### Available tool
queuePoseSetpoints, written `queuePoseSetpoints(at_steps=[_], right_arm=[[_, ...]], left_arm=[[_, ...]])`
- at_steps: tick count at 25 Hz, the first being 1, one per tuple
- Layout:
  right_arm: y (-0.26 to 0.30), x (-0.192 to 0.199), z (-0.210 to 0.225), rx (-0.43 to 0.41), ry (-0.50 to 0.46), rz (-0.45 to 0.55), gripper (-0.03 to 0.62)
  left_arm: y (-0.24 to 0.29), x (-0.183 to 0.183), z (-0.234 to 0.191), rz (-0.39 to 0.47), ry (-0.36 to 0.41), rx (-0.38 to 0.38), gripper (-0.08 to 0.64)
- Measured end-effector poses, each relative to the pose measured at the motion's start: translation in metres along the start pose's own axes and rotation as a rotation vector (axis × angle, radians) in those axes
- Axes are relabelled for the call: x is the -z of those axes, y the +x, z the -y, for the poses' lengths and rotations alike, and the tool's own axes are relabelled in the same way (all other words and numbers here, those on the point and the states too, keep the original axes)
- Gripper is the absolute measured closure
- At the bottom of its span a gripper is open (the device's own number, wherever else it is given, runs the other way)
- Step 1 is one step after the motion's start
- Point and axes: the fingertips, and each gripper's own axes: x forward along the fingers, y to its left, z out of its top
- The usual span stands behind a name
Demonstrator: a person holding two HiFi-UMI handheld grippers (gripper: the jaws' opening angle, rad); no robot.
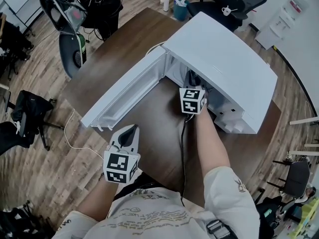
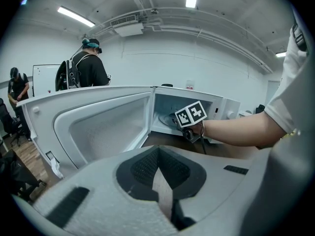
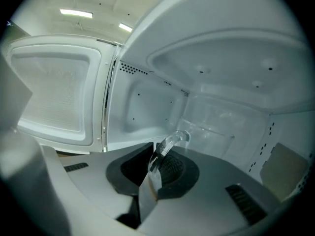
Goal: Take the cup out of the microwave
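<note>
A white microwave (image 1: 227,66) stands on the brown table (image 1: 152,133) with its door (image 1: 124,96) swung wide to the left. My right gripper (image 3: 158,155) reaches into the cavity and is shut on the handle of a clear glass cup (image 3: 172,142). The cup's see-through body blends into the white back wall. In the head view only this gripper's marker cube (image 1: 192,100) shows at the opening; the cup is hidden there. My left gripper (image 1: 130,130) hovers over the table's near edge in front of the door, shut and holding nothing. It looks at the right gripper's cube (image 2: 191,115) inside the cavity (image 2: 170,109).
The open door (image 2: 98,127) fills the space left of the cavity. A white cable (image 1: 75,138) trails over the wooden floor. Office chairs (image 1: 70,14) and a teal bin (image 1: 180,9) stand beyond the table. Two persons (image 2: 88,68) stand at the back.
</note>
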Motion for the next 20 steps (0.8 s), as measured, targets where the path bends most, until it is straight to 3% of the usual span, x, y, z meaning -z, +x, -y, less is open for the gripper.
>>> queuePoseSetpoints(at_steps=[11,20], right_arm=[[-0.049,-0.010,-0.011,0.057,0.044,0.053,0.563],[-0.108,-0.017,-0.038,0.048,0.067,0.070,0.563]], left_arm=[[-0.015,-0.006,0.015,0.025,0.019,0.028,0.549],[-0.040,-0.017,0.027,0.075,0.034,0.038,0.549]])
